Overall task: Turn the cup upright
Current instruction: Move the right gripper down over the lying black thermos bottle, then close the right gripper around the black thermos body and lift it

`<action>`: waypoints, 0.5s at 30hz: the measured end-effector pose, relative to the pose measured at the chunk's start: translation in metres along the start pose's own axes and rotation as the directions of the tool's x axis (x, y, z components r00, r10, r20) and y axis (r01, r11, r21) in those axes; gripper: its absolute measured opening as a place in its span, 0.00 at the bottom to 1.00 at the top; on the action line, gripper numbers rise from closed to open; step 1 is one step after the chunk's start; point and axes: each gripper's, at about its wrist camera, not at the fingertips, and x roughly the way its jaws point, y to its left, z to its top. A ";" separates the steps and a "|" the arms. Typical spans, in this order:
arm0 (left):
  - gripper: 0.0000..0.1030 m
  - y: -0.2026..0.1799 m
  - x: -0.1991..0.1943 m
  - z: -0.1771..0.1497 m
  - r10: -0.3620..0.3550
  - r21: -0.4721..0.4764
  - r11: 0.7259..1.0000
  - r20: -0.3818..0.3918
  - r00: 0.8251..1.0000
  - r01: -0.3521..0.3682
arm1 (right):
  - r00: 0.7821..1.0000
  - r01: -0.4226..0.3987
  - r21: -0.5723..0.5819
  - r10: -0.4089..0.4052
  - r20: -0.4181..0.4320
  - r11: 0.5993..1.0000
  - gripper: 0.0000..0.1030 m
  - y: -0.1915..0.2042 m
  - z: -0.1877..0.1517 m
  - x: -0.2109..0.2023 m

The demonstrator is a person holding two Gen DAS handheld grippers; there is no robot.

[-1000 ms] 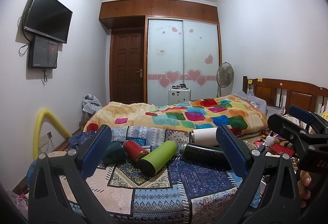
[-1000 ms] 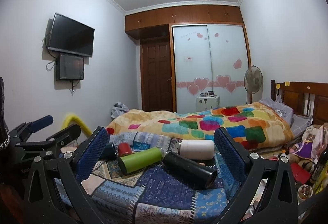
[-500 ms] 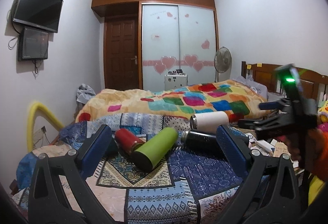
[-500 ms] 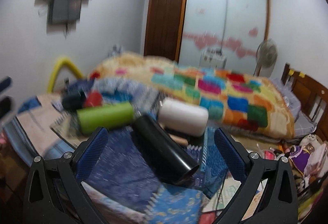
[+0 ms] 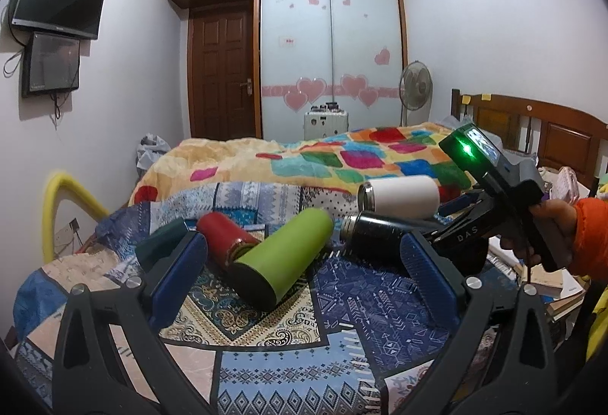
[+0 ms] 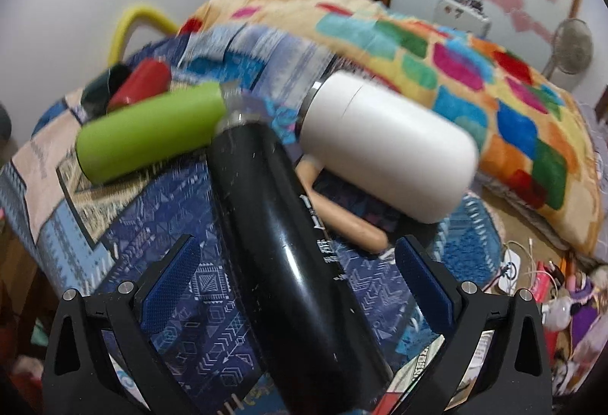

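Note:
Several cups lie on their sides on a patterned blue cloth: black, white, green, red and a dark green one. My right gripper is open, its blue pads either side of the black cup's body without touching. In the left wrist view the black cup lies right of the green cup, with the right gripper's body behind it. My left gripper is open and empty, just short of the green cup.
A wooden rolling-pin-like handle lies under the black and white cups. A bed with a colourful quilt is behind. Cables and clutter lie at the right. A yellow tube stands at the left wall.
My right gripper has moved forward and down onto the black cup, which now fills the space between its pads. My left gripper has edged closer to the cups. The cups have not moved.

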 end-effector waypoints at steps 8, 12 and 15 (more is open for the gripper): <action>1.00 0.002 0.017 -0.009 -0.014 -0.021 1.000 -0.047 0.999 0.013 | 0.993 -0.055 -0.055 0.048 -0.108 0.997 0.82 0.009 -0.003 0.017; 1.00 0.006 0.016 -0.009 -0.009 -0.031 0.999 -0.042 0.999 0.008 | 0.989 -0.001 -0.102 -0.014 -0.146 0.995 0.79 0.014 -0.002 0.025; 1.00 0.007 0.016 -0.009 -0.004 -0.037 0.999 -0.041 0.999 0.003 | 0.989 0.014 -0.085 -0.026 -0.148 0.996 0.70 0.013 -0.002 0.024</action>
